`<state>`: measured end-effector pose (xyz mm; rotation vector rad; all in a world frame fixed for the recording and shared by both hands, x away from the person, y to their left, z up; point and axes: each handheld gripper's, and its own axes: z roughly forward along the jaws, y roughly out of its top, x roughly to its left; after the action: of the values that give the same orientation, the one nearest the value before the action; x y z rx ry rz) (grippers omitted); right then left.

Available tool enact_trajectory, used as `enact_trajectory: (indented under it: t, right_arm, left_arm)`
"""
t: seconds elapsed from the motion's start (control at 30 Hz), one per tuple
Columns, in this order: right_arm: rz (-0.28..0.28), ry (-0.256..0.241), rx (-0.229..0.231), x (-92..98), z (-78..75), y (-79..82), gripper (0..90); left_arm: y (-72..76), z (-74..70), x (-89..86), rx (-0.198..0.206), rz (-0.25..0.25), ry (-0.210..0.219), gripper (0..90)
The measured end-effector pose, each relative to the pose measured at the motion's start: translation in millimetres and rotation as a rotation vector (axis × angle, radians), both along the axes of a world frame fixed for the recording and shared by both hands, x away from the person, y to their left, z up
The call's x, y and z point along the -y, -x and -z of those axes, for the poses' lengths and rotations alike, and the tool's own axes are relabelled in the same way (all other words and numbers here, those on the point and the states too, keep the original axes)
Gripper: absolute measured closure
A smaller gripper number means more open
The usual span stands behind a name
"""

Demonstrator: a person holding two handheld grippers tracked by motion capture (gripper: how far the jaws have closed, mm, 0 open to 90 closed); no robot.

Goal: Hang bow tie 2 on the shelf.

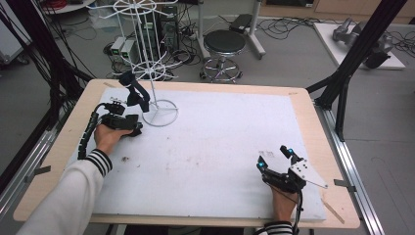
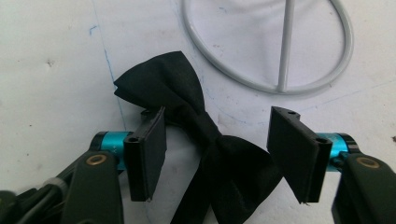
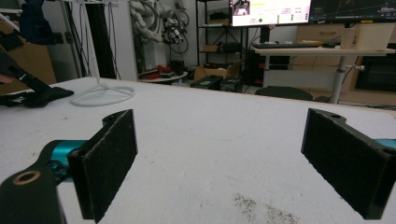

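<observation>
A black bow tie [image 2: 187,88] lies flat on the white table cover, just in front of the round base of a white wire stand [image 2: 261,86]. My left gripper [image 2: 218,126] is open and straddles the bow tie, one jaw on each side of its knot, touching neither wing that I can see. From above, the left gripper [image 1: 133,126] sits at the table's left, beside the stand's ring base [image 1: 160,113]. My right gripper [image 1: 275,157] rests near the front right of the table. Its jaws stand wide open with nothing between them, as the right gripper [image 3: 219,140] view confirms.
The wire stand's pole and upper hoops [image 1: 142,34] rise over the back left of the table [image 1: 303,105]. A black curved part [image 1: 138,94] stands above the left hand. Behind the table are a stool [image 1: 224,44] and floor cables. A small mark [image 1: 268,153] lies by the right gripper.
</observation>
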<state>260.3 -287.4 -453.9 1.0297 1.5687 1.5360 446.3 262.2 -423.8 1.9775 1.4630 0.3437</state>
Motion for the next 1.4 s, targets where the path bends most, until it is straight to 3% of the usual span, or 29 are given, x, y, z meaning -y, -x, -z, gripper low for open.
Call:
enact_trajectory:
  t: [0.33,0.6,0.77,0.83,0.97,1.4]
  right_arm:
    - [-0.001,-0.002,0.001,0.0,0.0,0.1,10.0]
    - [-0.001,-0.007,-0.002,0.0,0.1,0.5,10.0]
    - [-0.001,-0.006,-0.002,0.1,0.1,0.5,10.0]
    - [0.001,0.0,0.008,0.9,0.1,-0.2,9.9]
    - [-0.001,-0.007,-0.003,0.1,0.1,0.6,10.0]
    - [0.0,-0.002,0.005,0.7,0.1,-0.2,10.0]
  left_arm:
    - [0.2,3.8,1.0,0.005,-0.011,-0.01,45.6]
    - [1.2,7.2,-0.2,0.017,-0.045,0.013,53.5]
    - [1.4,7.5,-4.6,0.015,-0.049,0.0,66.6]
    - [1.3,8.1,-5.5,0.017,-0.062,0.013,68.9]
    - [1.9,7.8,-7.0,0.019,-0.057,-0.007,74.5]
    - [4.5,2.8,-12.6,0.048,-0.065,0.001,75.7]
